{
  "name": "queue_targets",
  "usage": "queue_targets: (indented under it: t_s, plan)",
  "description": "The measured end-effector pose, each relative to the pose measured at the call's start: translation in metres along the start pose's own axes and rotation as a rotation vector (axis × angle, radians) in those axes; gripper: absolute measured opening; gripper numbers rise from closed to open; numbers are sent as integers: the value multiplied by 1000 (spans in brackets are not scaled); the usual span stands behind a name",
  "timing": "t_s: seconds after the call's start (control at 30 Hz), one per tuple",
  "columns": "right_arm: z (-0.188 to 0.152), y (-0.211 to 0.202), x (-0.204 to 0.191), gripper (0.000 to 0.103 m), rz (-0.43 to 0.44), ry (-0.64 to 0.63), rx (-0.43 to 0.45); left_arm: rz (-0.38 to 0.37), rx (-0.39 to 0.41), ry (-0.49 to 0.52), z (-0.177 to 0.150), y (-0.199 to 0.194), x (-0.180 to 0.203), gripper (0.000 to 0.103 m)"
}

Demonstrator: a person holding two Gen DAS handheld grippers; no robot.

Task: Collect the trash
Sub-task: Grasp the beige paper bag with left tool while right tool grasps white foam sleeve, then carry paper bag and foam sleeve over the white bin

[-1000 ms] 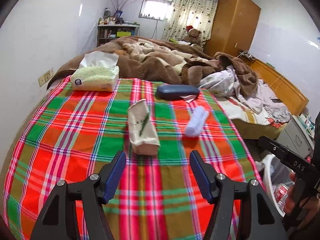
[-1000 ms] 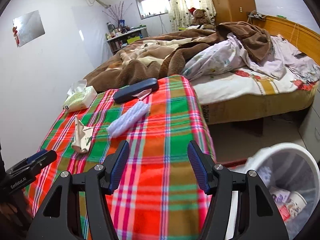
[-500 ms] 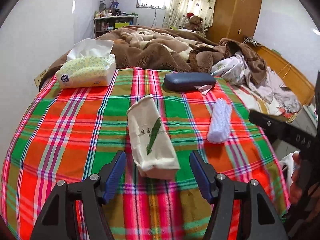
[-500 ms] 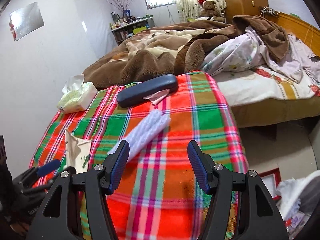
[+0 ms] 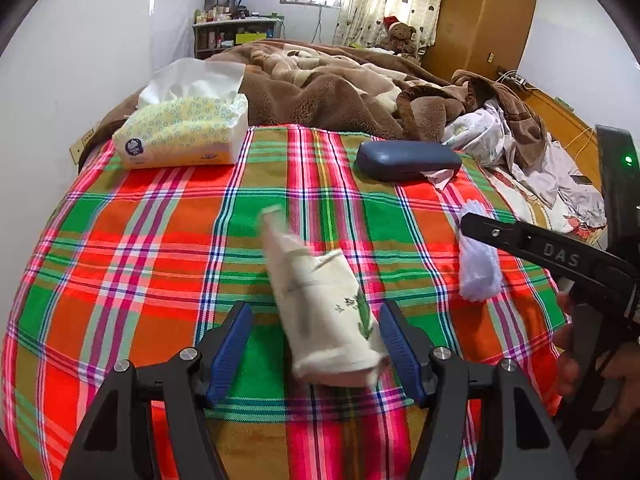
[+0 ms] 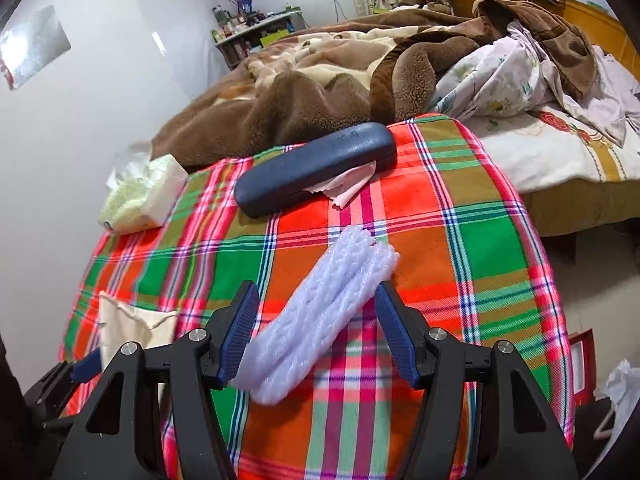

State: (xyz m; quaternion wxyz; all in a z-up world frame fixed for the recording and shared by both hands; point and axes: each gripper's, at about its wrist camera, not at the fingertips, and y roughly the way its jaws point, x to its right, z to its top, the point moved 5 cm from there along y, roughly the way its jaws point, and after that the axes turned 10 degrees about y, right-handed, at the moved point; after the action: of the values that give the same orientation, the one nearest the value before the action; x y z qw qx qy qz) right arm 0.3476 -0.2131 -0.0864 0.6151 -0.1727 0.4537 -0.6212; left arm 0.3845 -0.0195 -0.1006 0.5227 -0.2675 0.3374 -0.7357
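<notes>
Both hand-held grippers are closing in compared with half a second ago: each trash item now sits between a pair of blue pads instead of ahead of them.

Left hand-held gripper [image 5: 315, 346]: jaws are spread, straddling the near end of the flattened paper cup [image 5: 320, 304]. The right pad is touching or nearly touching the cup's edge; the left pad is standing well apart from it. The cup looks blurred and is lying on the plaid cloth [image 5: 160, 248], pointing away toward the far side.

Right hand-held gripper [image 6: 316, 332]: jaws are also spread, bracketing the white foam net sleeve [image 6: 320, 312], which is lying diagonally with its near end between the pads. No pinch yet on either side.

Judgement: both pickups are lined up; closing is the step now due, then carrying to the bin.

Surface and room, left to right: a soft tissue pack [image 5: 180, 136] is sitting at the far left of the cloth, a dark blue glasses case [image 5: 408, 160] at the far right with a pink cloth scrap under it. Beyond, a brown blanket [image 5: 320, 92] is heaped on the bed, a wooden wardrobe [image 5: 480, 12] standing behind.
</notes>
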Motion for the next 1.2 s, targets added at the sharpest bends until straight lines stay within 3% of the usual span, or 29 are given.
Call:
queue_targets:
  t_s: [0.13,0.37,0.47,0.7,1.2]
  plan:
    - [-5,8,1,62,-13,-5,-41,-5,-17,-16,-2,8,-2,66]
    - [-12,3,-3,62,-12,-35,-28,10,-23,2,-4,10,2,66]
    - [-15,0,-4,43,-19,-50,-15,8,-31,-9,-5,12,1,52]
    - [-17,-6,-3,28,4,-55,1,25,-17,2,-6,3,5,45]
    - [-34,-59,6,26,42,-62,65,1,61,40,-20,-54,42,45]
